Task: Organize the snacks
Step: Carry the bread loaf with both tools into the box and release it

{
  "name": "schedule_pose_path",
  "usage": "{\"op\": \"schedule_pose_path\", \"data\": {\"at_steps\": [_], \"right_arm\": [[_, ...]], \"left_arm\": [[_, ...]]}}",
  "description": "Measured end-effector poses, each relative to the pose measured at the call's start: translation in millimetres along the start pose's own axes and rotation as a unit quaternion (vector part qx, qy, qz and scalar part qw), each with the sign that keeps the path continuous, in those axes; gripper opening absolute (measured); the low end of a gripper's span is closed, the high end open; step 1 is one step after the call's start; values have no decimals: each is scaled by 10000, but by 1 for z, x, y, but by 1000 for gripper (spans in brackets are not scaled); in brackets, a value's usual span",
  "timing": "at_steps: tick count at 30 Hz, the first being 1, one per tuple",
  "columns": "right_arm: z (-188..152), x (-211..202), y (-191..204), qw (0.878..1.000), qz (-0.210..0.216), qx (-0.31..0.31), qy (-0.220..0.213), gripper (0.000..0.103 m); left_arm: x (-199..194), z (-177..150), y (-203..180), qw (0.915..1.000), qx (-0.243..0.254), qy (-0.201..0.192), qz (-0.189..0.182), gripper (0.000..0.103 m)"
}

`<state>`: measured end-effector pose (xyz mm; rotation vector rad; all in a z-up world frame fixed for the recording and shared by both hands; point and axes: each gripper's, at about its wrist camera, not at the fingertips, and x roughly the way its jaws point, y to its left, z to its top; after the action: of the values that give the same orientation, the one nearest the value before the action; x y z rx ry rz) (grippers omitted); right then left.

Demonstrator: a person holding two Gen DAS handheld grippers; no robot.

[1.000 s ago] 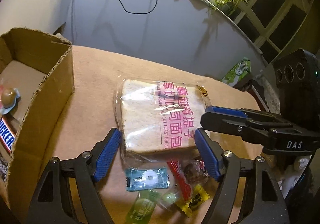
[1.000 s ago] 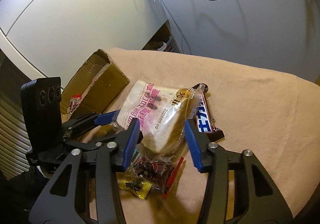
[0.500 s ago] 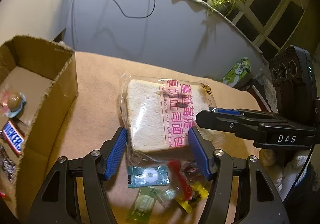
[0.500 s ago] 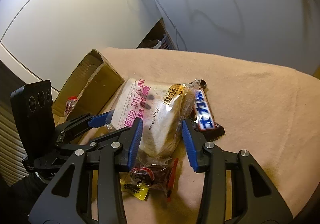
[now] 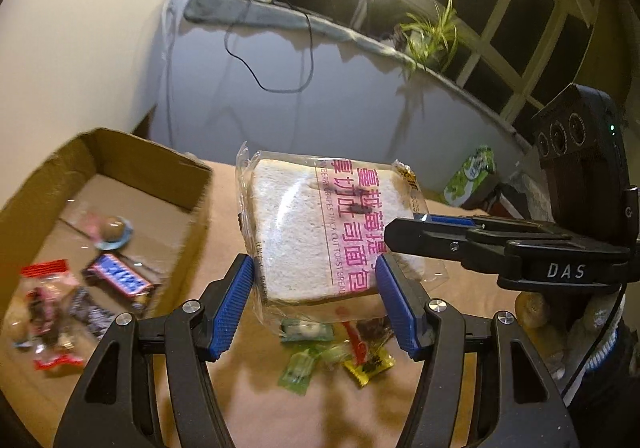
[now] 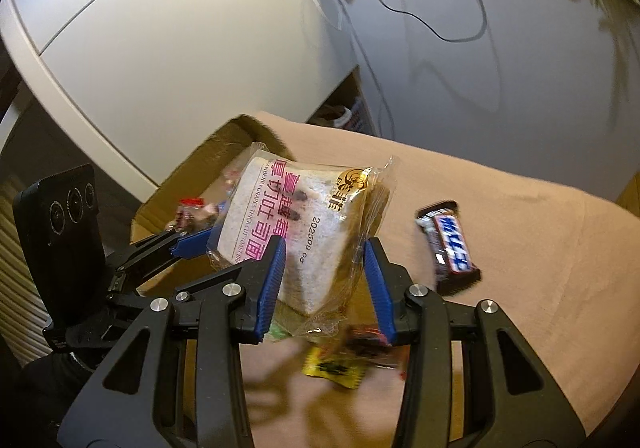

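Clear crinkly plastic wraps the bread packet [image 5: 320, 232], a thick white slice with pink print, which hangs above the tan-covered bench [image 5: 460, 388] and is tilted, its far edge raised and its broad face slanting up. Its long axis runs away from the left gripper [image 5: 316, 304], whose jaws have just been closing and now press the near side edges of the packet. The right gripper [image 6: 324, 284] comes in across it from the right and clamps the right-hand corner through the thickness of the slice. Left of the packet stands an open cardboard box [image 5: 160, 164] holding a blue chocolate bar, a round sweet and red-labelled packets. Under the packet lie small loose sweets [image 5: 340, 352]. A second chocolate bar [image 6: 450, 244] lies on the bench to its right.
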<state>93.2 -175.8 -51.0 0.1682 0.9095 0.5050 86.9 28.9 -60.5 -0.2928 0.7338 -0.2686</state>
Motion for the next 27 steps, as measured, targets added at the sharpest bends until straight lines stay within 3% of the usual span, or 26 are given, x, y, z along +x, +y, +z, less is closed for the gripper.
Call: {"op": "schedule_pose_path", "data": {"at_steps": [14,27], "right_arm": [[24,55,104,9965,396,-705,207,43],[33,116,159,9896,635,-1169,541,43]], "left_arm": [[-76,-13,64,9958,-435,-562,581,62],[-105,-32,114,9895,-844,-622,997,62]]}}
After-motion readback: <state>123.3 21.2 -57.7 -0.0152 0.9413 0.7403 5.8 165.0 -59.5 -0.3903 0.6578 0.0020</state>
